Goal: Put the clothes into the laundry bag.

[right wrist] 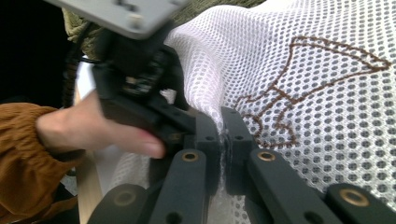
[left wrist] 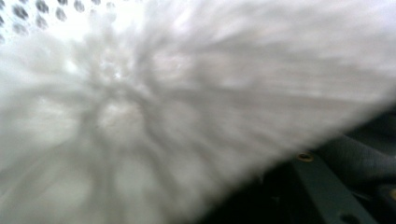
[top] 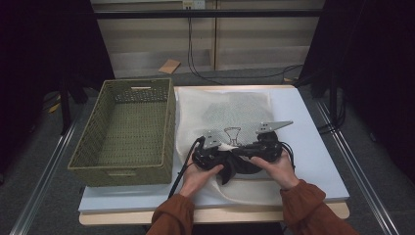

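Observation:
A white mesh bag (top: pixel 235 110) with a brown stitched emblem (right wrist: pixel 327 60) lies flat on the table. A dark cloth (top: pixel 234 171) bunches at its near edge between my two hands. My right gripper (right wrist: pixel 225 135) is shut, with a fold of the mesh (right wrist: pixel 303 84) pinched between its jaws. My left gripper (right wrist: pixel 187 133) sits right beside it against the same fold; its jaws are hidden by its body and the fabric. In the left gripper view, blurred white mesh (left wrist: pixel 140 116) is pressed close to the lens. From above, the left gripper (top: pixel 229 148) and the right gripper (top: pixel 241 149) meet tip to tip.
An empty green woven basket (top: pixel 103 125) stands at the left of the table, touching the bag's side. The pale tabletop (top: pixel 313 156) shows bare to the right of the bag. Cables trail across the floor beyond the far edge.

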Demonstrator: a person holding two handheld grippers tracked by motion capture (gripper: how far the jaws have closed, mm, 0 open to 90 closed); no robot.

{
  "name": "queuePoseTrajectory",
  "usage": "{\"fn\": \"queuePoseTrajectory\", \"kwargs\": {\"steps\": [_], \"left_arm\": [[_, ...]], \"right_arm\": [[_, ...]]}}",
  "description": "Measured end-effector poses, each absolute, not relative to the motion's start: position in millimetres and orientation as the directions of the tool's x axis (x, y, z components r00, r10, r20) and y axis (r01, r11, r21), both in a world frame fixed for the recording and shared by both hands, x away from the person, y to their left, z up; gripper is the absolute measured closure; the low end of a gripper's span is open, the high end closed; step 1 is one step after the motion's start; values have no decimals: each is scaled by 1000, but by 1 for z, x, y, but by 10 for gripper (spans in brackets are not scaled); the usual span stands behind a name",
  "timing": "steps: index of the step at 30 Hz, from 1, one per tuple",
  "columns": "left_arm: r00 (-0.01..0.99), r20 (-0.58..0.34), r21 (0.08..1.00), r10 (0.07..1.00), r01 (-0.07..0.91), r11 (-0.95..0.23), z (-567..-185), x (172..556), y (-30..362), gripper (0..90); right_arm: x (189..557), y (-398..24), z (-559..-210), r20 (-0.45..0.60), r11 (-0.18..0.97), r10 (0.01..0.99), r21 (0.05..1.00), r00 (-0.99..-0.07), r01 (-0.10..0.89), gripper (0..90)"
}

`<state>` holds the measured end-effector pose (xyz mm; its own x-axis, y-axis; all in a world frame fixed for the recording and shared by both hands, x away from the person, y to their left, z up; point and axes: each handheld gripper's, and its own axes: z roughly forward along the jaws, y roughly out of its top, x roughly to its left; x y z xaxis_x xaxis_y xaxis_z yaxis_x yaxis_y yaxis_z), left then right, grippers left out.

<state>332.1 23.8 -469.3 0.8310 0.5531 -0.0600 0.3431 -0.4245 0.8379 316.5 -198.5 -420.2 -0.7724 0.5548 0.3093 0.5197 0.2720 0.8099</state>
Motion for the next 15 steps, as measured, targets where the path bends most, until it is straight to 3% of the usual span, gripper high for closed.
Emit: {"fn": "queuePoseTrajectory", "kwargs": {"steps": [1, 3, 7, 15], "left_arm": [[833, -66, 840, 549, 344, -420, -467, 329, 25, 558], [845, -62, 844, 532, 328, -424, -462, 324, 29, 541], [856, -62, 853, 512, 312, -418, -453, 313, 36, 418], [912, -25, 861, 409, 228, -455, -439, 285, 48, 290]], "right_arm": [[317, -199, -421, 301, 280, 553, 811, -777, 514, 875], [317, -199, -421, 304, 278, 555, 809, -774, 517, 875], [317, -198, -421, 308, 274, 556, 809, -772, 520, 875], [317, -199, -421, 305, 280, 550, 810, -778, 515, 873]]}}
